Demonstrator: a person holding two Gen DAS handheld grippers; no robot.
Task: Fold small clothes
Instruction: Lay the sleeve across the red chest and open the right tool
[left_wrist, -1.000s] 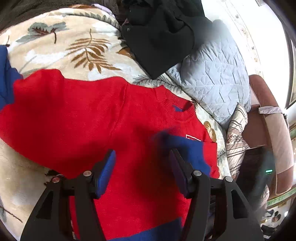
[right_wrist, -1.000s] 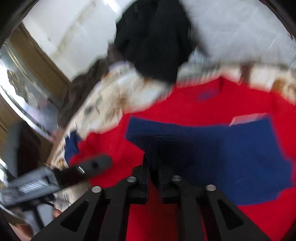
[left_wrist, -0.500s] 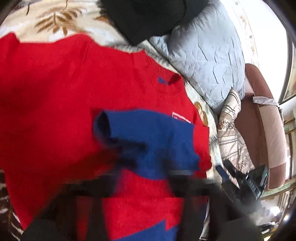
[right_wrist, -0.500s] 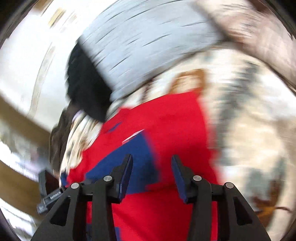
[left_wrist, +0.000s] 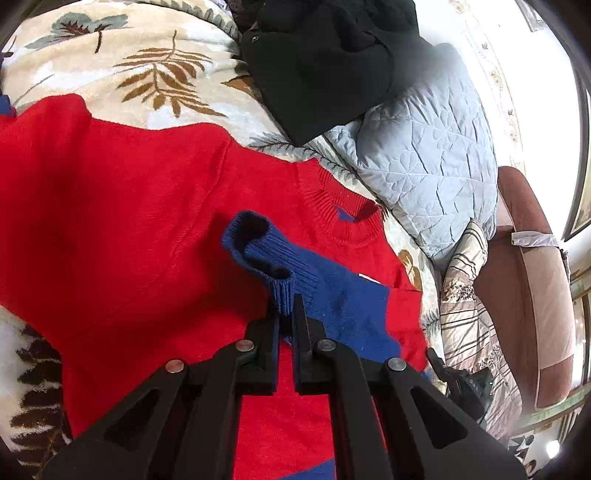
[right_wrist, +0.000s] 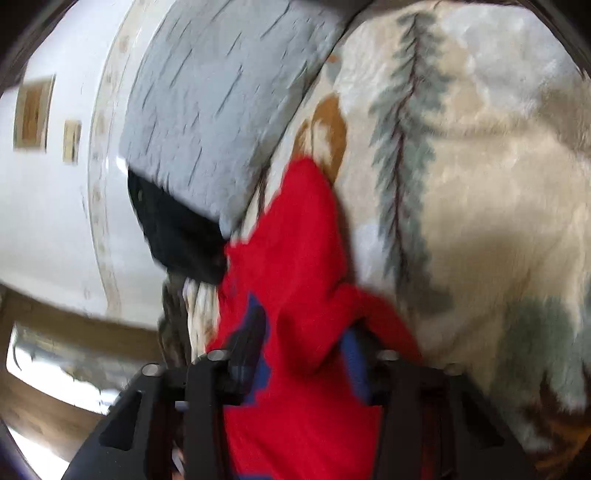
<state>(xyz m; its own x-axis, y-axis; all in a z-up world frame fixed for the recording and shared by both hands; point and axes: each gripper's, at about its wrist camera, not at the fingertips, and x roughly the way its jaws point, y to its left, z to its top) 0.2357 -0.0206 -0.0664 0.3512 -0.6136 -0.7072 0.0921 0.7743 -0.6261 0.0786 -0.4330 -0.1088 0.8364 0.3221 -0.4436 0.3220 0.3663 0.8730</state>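
Keeping the left tongs (left_wrist: 285, 314) clenched on the blue ribbed cuff (left_wrist: 275, 273), the sleeve is best laid flat below the red knitted sweater's (left_wrist: 129, 206) collar while the right tongs (right_wrist: 303, 369), closing in the blur, gather red fabric.

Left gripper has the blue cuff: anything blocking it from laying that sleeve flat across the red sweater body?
Nothing visible. The left gripper is shut on the blue cuff, and the sleeve already lies over the red sweater. The black garment and the grey quilt sit beyond the collar, clear of the body.

right-wrist view motion-blurred, red sweater (right_wrist: 295, 258) covering right tongs' (right_wrist: 306, 354) tips
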